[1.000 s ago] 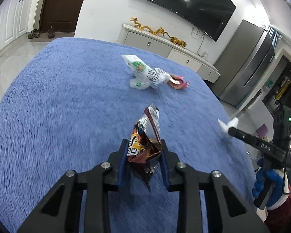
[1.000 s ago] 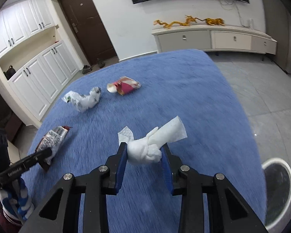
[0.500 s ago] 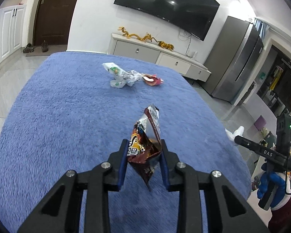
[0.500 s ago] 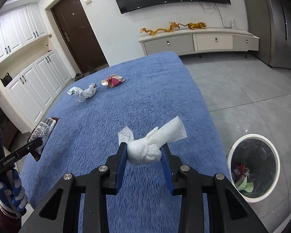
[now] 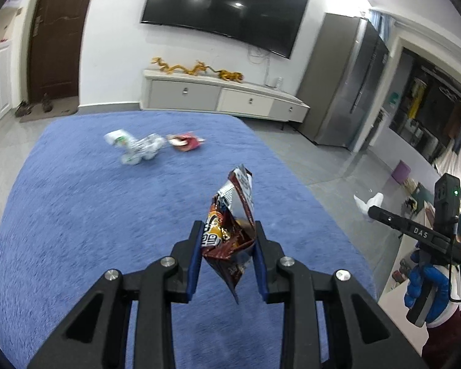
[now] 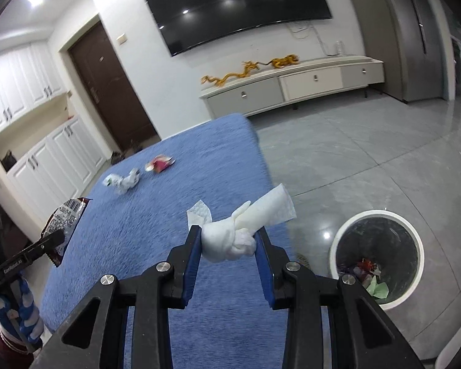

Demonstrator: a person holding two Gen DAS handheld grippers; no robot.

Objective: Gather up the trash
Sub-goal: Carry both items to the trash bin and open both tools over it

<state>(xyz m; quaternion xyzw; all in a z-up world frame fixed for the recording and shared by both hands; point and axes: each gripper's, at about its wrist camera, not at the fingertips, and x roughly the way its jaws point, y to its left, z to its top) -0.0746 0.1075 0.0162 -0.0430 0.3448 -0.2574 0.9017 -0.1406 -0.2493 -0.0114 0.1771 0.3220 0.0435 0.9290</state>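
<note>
In hand: left gripper clamps a snack wrapper; right gripper clamps a knotted tissue.
Bin: trash can already holds scraps.
Left: crumpled white wrapper and red packet lie on the rug, well away from it.

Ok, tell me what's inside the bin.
The bin holds some trash at the bottom: red, green and pale scraps. The right gripper's finger covers the nearest part.

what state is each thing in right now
left gripper: jaws shut on the snack wrapper, held off the rug
right gripper: jaws shut on the wadded tissue
white wrapper: lying crumpled on the blue rug
red wrapper: lying on the rug
trash bin: open, some trash inside
</note>
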